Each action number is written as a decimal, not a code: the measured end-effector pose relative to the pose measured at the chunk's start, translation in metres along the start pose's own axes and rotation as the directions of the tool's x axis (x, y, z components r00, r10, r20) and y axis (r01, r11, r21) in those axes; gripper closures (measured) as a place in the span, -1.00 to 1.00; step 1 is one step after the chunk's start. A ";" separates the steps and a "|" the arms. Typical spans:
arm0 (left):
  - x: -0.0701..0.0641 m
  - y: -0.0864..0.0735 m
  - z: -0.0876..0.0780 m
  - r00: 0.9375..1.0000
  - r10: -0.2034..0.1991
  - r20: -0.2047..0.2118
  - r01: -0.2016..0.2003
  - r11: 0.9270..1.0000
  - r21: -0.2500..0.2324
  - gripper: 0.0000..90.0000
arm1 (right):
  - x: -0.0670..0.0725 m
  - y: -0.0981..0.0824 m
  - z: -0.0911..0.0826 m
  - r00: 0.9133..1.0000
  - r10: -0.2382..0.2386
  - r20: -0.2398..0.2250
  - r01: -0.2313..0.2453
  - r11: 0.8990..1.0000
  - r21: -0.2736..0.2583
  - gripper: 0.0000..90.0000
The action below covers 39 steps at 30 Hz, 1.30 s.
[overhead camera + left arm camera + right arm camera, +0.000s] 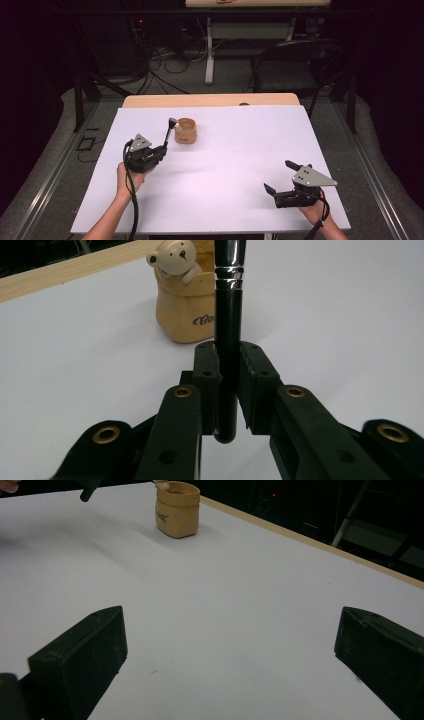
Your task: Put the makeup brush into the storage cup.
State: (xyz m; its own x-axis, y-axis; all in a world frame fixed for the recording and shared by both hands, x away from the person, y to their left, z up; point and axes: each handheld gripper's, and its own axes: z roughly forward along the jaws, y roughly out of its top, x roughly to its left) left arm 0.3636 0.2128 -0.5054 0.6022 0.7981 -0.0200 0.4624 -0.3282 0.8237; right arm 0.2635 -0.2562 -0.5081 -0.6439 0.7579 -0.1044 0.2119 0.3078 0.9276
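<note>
A black brush (pixel 227 340) with a silver ferrule is clamped by its handle between the jaws of my left gripper (pixel 228 370). In the high view the left gripper (pixel 162 150) sits at the left of the table, and the brush (pixel 168 132) slants up and away toward a tan pot (pixel 185 131). The brush's far end is level with the pot's rim, on its left side. A small bear figure (pixel 174 257) leans over the rim of the pot (pixel 182 310). My right gripper (pixel 277 175) rests at the front right, its jaws wide apart and empty. The pot (pixel 177 510) stands far ahead of the right gripper (pixel 230 635).
A white sheet (pixel 225 190) covers the table, with a wooden edge (pixel 210 100) showing at the back. A dark chair (pixel 295 65) and floor cables lie beyond the table.
</note>
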 end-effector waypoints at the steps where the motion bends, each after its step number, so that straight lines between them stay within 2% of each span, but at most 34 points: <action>1: -0.001 0.001 0.001 1.000 -0.001 -0.002 0.001 1.000 -0.006 0.77 | 0.000 0.000 0.000 1.000 -0.001 0.001 0.001 1.000 0.002 -1.00; 22: -0.003 0.007 0.011 0.999 -0.047 -0.005 0.046 0.996 -0.075 0.77 | 0.000 0.000 0.000 1.000 -0.001 -0.003 0.001 1.000 0.007 -1.00; 39: -0.010 0.015 0.021 0.999 -0.043 0.000 0.042 0.995 -0.090 0.77 | 0.000 0.000 0.001 1.000 0.001 -0.002 -0.001 1.000 0.008 -1.00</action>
State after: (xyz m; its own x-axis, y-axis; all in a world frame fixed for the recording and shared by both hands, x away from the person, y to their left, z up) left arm 0.3782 0.1897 -0.5047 0.5820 0.8114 -0.0549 0.4269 -0.2473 0.8698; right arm 0.2641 -0.2563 -0.5086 -0.6453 0.7571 -0.1023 0.2184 0.3112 0.9249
